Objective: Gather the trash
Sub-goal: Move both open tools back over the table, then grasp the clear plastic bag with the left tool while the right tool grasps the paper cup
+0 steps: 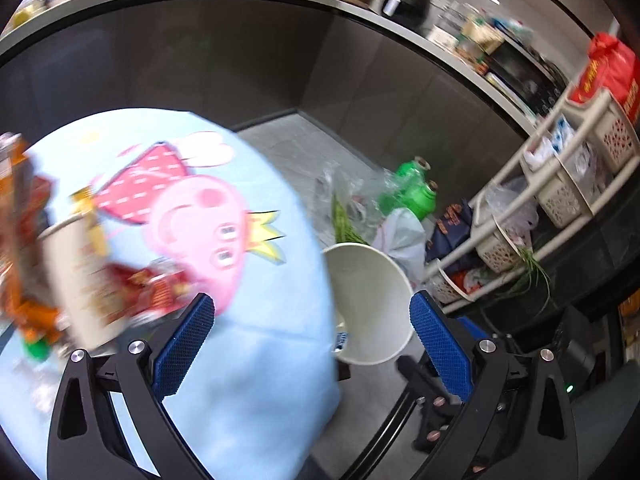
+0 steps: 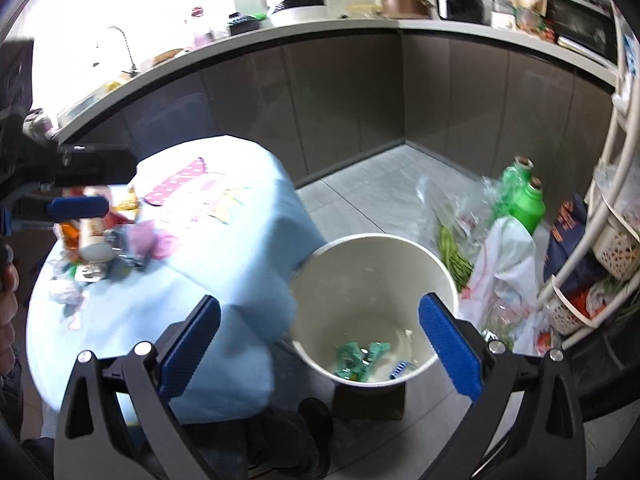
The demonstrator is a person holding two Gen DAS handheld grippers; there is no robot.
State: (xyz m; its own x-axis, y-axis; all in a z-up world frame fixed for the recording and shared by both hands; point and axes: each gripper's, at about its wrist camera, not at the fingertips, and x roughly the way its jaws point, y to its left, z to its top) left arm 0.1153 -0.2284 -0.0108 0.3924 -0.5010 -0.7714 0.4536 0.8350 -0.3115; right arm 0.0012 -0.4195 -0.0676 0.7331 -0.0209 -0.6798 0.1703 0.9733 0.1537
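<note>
Blue-padded fingers of the right gripper (image 2: 320,336) sat closest to the lens, spread wide with nothing between them, hanging right over the white bin (image 2: 440,276) on the floor. Down at the bottom of that bin were some green wrappers (image 2: 358,360) and a small blue-and-white scrap (image 2: 400,369), so at least part of the trash was already in. The left gripper (image 1: 312,336) was also wide open and empty, out over the edge of the bench (image 1: 256,380) with its light blue cartoon-pig cloth. The rest of the trash pile (image 2: 92,248) was bunched up at the far left of the bench: a paper cup, orange and red packets, crumpled bits, all pretty blurry. Honest worry from here: the cloth hung loose over the edge, right by the bin rim, so a finger snagging it could drag the whole pile off. Also the cup looked light and tall, so clipping it while going for a wrapper would probably tip it. And the bin sat just beside the bench, easy to miss with a sloppy drop.
</note>
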